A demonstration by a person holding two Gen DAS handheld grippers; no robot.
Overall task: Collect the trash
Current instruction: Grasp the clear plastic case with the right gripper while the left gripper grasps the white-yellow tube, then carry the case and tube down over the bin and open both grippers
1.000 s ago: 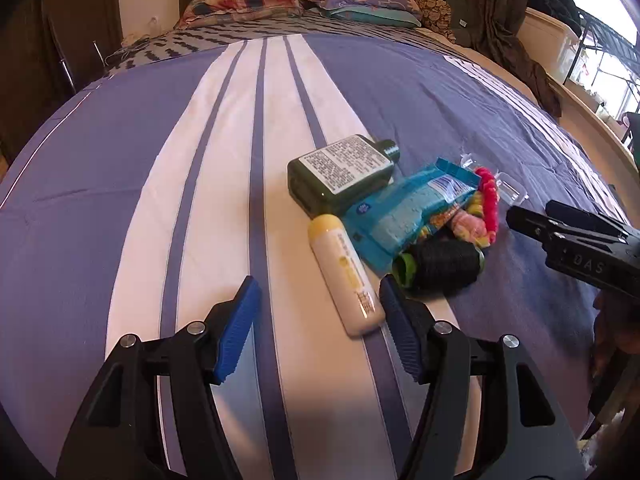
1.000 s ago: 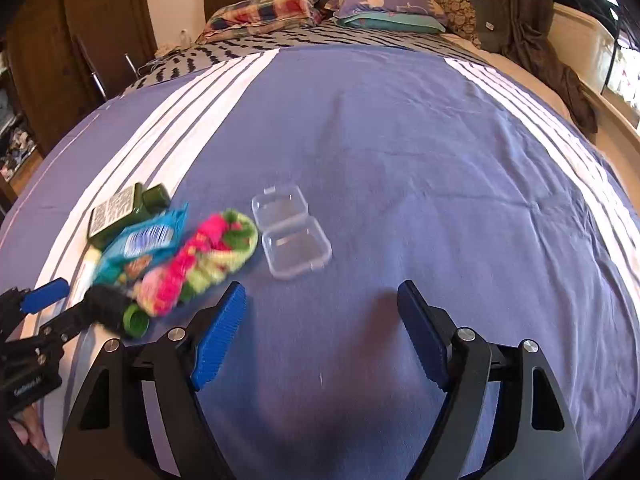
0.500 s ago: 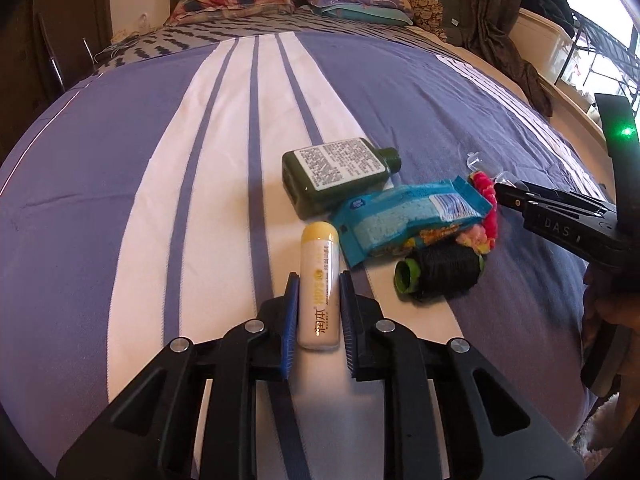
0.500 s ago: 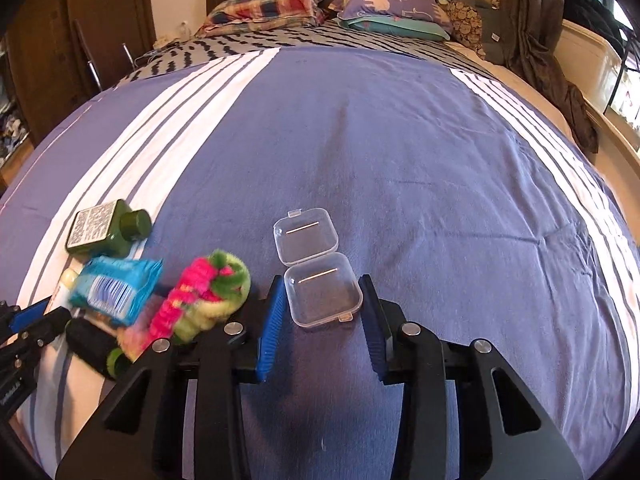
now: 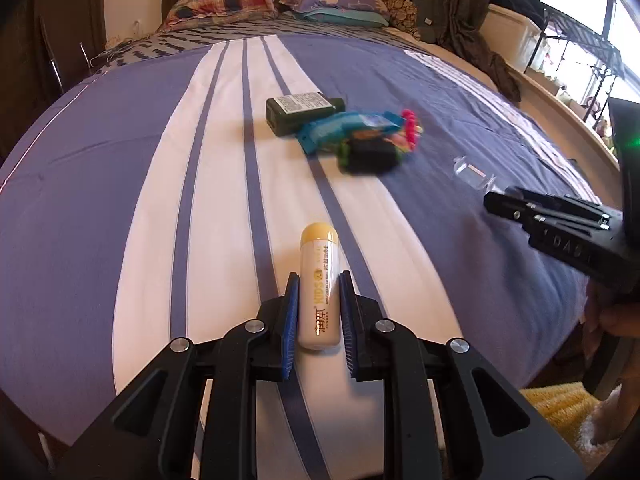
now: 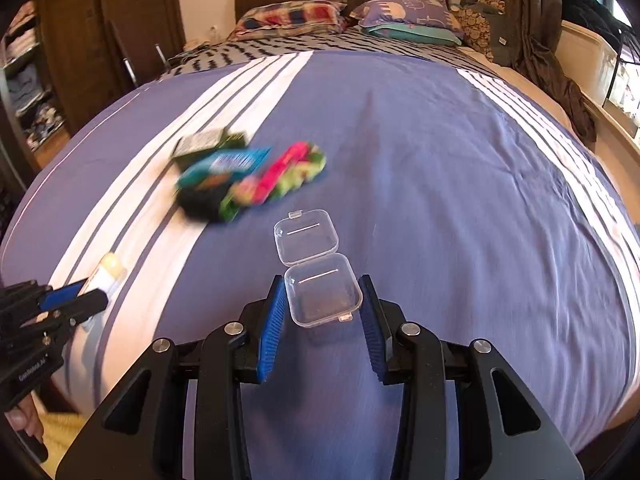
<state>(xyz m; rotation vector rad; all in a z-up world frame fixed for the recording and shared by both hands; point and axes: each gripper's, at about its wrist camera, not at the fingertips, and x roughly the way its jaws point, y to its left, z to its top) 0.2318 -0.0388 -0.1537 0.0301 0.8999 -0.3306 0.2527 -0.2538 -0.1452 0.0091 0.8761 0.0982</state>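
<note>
My left gripper (image 5: 319,284) is shut on a cream bottle with a yellow cap (image 5: 319,284) and holds it above the bed's near edge. My right gripper (image 6: 322,288) is shut on an open clear plastic case (image 6: 316,268), its lid pointing away. Farther up the bed lies a small heap: a dark green bottle (image 5: 302,114), a teal snack wrapper (image 5: 346,128), a black roll with a green end (image 5: 368,156) and a pink and green fabric item (image 6: 280,176). The right gripper also shows in the left wrist view (image 5: 496,200), the left gripper in the right wrist view (image 6: 96,300).
The bed has a blue cover with white stripes (image 6: 440,152). Pillows (image 6: 292,18) lie at the headboard. A dark wardrobe (image 6: 80,48) stands left. A curtain and clothes (image 5: 472,32) hang at the right by a window ledge. A yellow rug (image 5: 560,408) lies at the bed's foot.
Both grippers have pulled back toward the bed's foot, carrying the cream bottle and the clear case away from the heap. One second ago both were open and empty.
</note>
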